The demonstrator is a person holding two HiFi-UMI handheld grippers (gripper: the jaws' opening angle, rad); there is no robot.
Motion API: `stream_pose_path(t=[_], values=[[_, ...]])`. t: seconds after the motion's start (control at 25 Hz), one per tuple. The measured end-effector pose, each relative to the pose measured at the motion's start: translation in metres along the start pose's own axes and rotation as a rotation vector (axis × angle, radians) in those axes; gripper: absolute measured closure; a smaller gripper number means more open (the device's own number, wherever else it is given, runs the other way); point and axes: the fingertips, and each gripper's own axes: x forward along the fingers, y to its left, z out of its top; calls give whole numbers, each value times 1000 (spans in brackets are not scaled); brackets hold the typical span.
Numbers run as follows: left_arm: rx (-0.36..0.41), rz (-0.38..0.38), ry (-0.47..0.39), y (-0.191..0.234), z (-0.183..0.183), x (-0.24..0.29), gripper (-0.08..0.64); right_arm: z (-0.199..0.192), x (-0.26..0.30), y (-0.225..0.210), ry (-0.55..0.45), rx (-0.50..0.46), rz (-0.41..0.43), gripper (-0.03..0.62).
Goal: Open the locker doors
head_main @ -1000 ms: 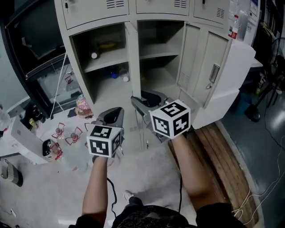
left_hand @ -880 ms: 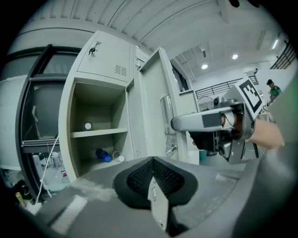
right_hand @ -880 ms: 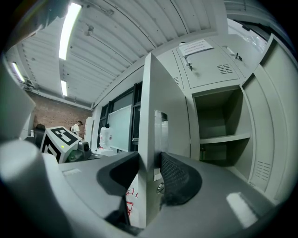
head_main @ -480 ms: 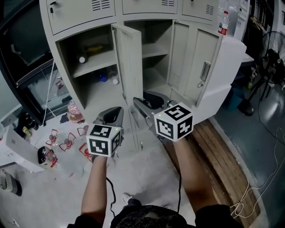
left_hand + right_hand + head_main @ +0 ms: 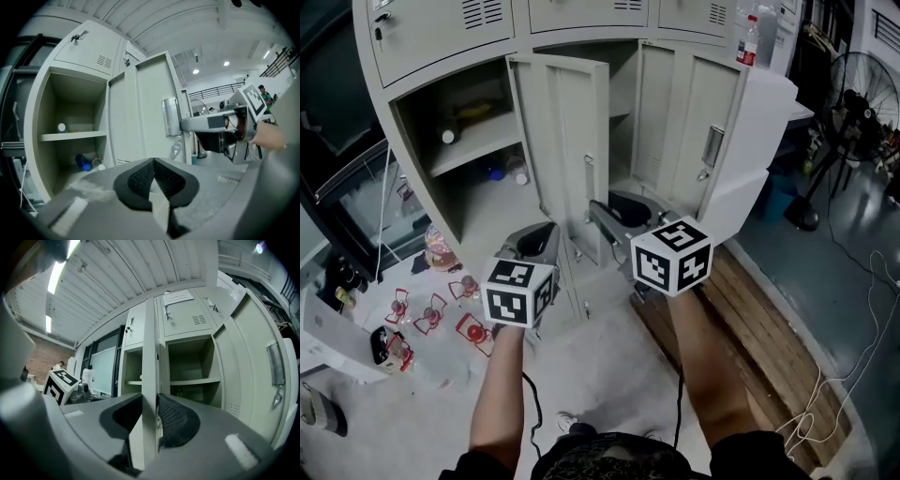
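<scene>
On the lockers [image 5: 431,37], the middle door [image 5: 562,122] and right door [image 5: 684,112] stand swung out, the right gripper [image 5: 602,212] closing its jaws on the middle door's lower free edge, the left gripper [image 5: 540,240] just beside it.

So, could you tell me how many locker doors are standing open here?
2. The middle door, its edge between the right gripper's closing jaws, and the right door, swung wide. Others may be out of view.
</scene>
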Motion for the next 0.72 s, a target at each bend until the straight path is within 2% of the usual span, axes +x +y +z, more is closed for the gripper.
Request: stream_pose_path(t=[0.56, 0.72], values=[[10, -89, -22, -5, 10, 29, 560, -1, -8, -50, 7, 4, -181, 502], [13, -99, -23, -7, 12, 30, 560, 0, -10, -53, 4, 1, -203, 502]])
